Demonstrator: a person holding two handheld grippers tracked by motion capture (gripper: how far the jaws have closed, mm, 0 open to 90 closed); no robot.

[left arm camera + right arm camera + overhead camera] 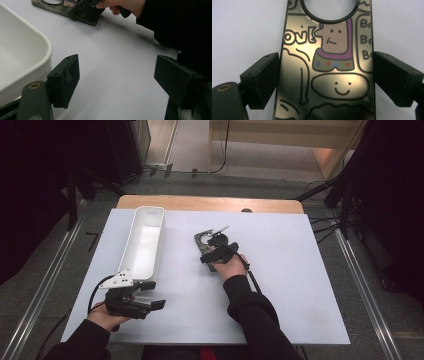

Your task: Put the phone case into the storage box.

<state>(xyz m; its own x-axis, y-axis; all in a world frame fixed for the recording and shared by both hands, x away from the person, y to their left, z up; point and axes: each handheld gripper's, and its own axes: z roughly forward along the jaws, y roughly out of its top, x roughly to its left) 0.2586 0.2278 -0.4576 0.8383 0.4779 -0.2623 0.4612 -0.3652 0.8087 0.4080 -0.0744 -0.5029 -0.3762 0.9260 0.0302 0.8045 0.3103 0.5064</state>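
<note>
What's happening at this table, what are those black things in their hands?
A person holds a two-jaw gripper in each hand. The right gripper is set over a phone case printed with cartoon doodles, lying flat on the white table. Its jaws stand on either side of the case, right at its edges; whether they already press on it is hard to tell. The left gripper rests open near the table's front edge, beside a long white bin, with nothing between its jaws.
</note>
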